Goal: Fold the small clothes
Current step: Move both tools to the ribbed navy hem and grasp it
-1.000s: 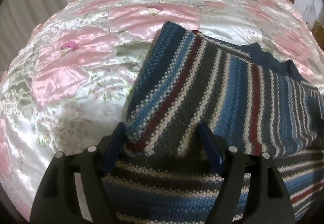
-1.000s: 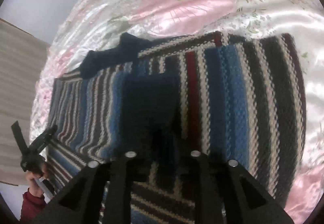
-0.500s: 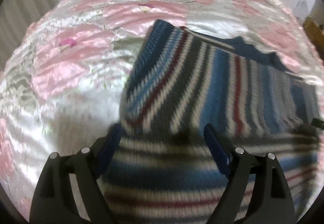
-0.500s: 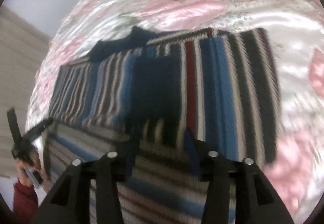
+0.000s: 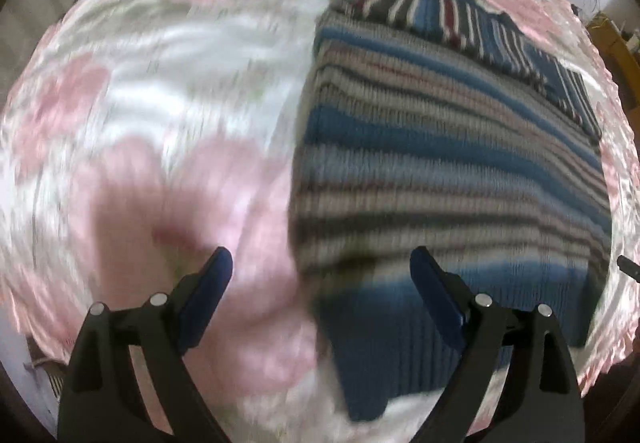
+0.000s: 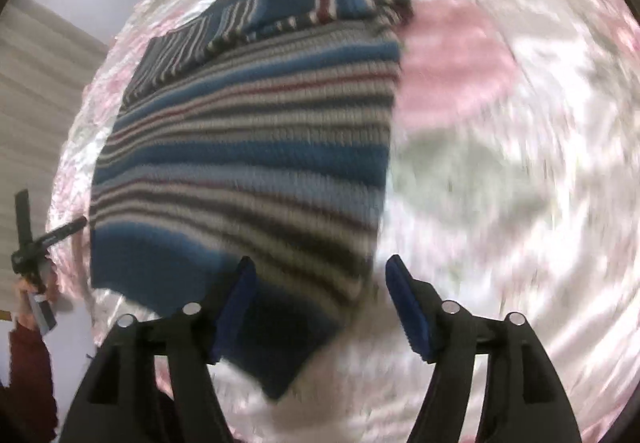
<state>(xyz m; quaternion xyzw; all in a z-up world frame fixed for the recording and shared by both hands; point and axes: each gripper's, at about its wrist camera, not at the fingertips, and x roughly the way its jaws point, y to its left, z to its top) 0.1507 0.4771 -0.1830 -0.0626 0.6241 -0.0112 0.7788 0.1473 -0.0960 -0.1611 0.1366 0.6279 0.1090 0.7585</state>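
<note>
Striped blue-grey knit sweater [image 5: 452,147] lies folded centre-frame; your left gripper [image 5: 320,275] and right gripper [image 6: 320,283] gape empty, apparently released.

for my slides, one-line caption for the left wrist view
Open left claw above a folded striped sweater on a floral bedspread.

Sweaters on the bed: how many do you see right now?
1. A striped knit sweater lies on the floral satin bedspread, partly folded, ahead of both open tongs. Any others beyond the frame or underneath would be hidden.
</note>
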